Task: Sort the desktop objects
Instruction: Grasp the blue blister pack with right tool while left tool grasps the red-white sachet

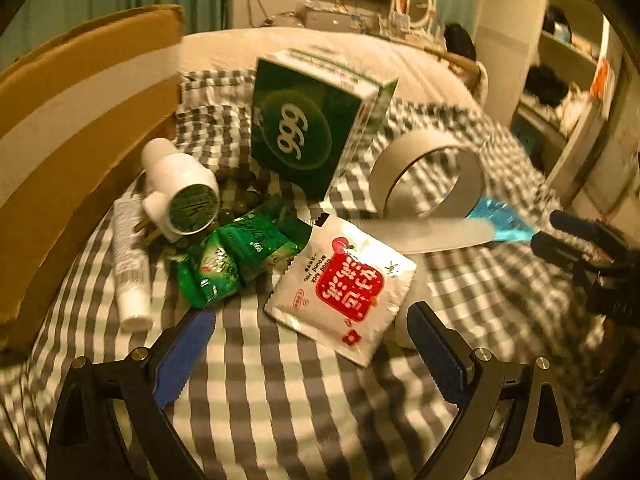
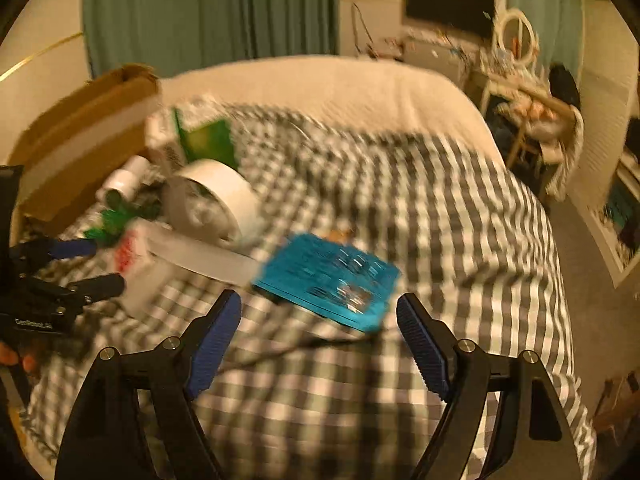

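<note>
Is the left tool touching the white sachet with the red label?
Apart. In the left wrist view the open left tool brackets the sachet, checked cloth visible beside each fingertip.

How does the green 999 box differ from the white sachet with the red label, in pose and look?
The green 999 box stands upright on the checked cloth; the white sachet lies flat. The box is a rigid dark green carton, the sachet a thin, shiny white pouch with a red patch. The sachet lies nearer the open left gripper than the box. Both carry printed labels.
</note>
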{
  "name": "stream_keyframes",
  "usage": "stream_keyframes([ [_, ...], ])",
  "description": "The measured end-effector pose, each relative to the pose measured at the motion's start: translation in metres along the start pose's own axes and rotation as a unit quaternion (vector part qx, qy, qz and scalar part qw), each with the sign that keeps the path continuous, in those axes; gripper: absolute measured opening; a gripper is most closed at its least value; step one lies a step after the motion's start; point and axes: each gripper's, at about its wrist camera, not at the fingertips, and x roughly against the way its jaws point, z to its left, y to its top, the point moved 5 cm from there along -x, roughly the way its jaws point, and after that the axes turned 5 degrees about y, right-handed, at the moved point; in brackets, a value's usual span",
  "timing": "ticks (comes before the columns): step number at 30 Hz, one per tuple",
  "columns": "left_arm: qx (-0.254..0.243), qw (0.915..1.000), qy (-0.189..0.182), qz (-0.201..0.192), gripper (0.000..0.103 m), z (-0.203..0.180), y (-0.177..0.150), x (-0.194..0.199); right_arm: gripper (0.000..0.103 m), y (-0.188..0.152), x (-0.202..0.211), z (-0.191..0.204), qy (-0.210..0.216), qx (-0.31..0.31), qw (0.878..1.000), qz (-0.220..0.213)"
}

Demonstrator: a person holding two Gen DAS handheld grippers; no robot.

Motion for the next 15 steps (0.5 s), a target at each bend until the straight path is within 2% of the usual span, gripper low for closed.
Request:
stream_keyframes([
  [4,0.01,0.9997,-0.019,0.01,0.099,0.003,0.002,-0.011,0.08,0.0,-0.009,-0.013,0.023,-0.019,1.0,0.011],
  [8,0.002,0.9996,-0.022,0.016,0.098,0.002,0.008,-0.015,0.083,0.006,-0.024,-0.014,0.047,0.03,0.998,0.041],
  [10,-0.017,0.9993,-0.027,0.017,0.088,-0.003,0.009,-0.014,0.083,0.008,-0.03,-0.014,0.055,0.051,0.996,0.057],
  [12,-0.032,0.999,-0.025,0.02,0.072,-0.009,0.01,-0.014,0.084,0.012,-0.033,-0.012,0.051,0.083,0.993,0.065],
  [15,-0.042,0.9983,-0.032,0.025,0.06,-0.017,0.009,-0.014,0.087,0.022,-0.037,-0.007,0.023,0.142,0.988,0.059],
])
